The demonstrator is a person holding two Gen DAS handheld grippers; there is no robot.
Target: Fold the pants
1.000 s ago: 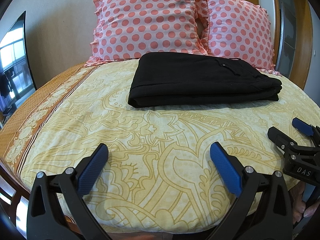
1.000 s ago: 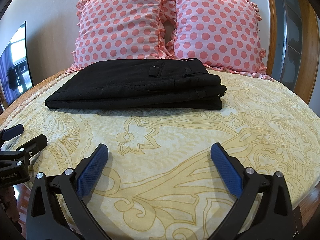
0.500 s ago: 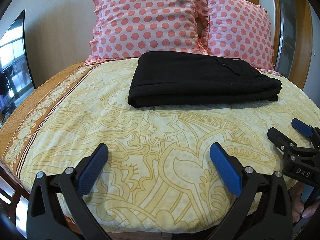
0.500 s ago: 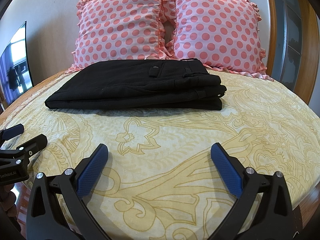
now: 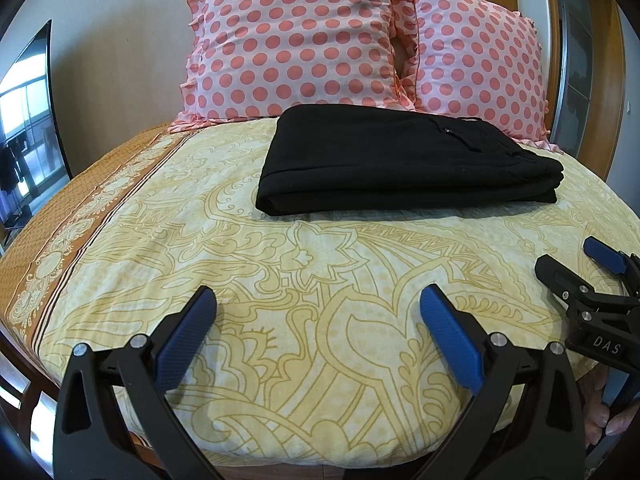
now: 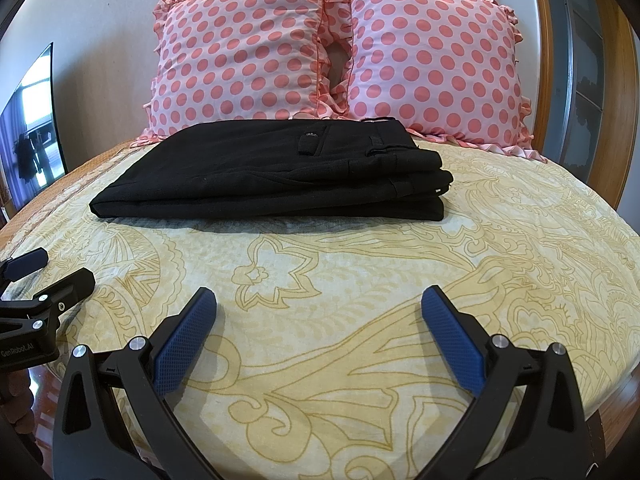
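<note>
Black pants (image 5: pixel 404 160) lie folded in a neat flat stack on the yellow patterned bedspread (image 5: pixel 280 280), in front of the pillows; they also show in the right wrist view (image 6: pixel 280 176) with the waistband at the right. My left gripper (image 5: pixel 318 304) is open and empty, near the bed's front edge, well short of the pants. My right gripper (image 6: pixel 318 304) is open and empty, also near the front edge. Each gripper shows at the edge of the other's view: the right one (image 5: pixel 576 260), the left one (image 6: pixel 48 268).
Two pink polka-dot pillows (image 5: pixel 296 44) (image 6: pixel 432 60) lean against the wall behind the pants. A dark screen (image 5: pixel 24 128) stands at the left. A wooden frame (image 6: pixel 624 80) and a door stand at the right. The bed's front edge drops off just below the grippers.
Nothing has moved noticeably; both grippers stay open and the pants lie still. The left view has shifted only very slightly.
</note>
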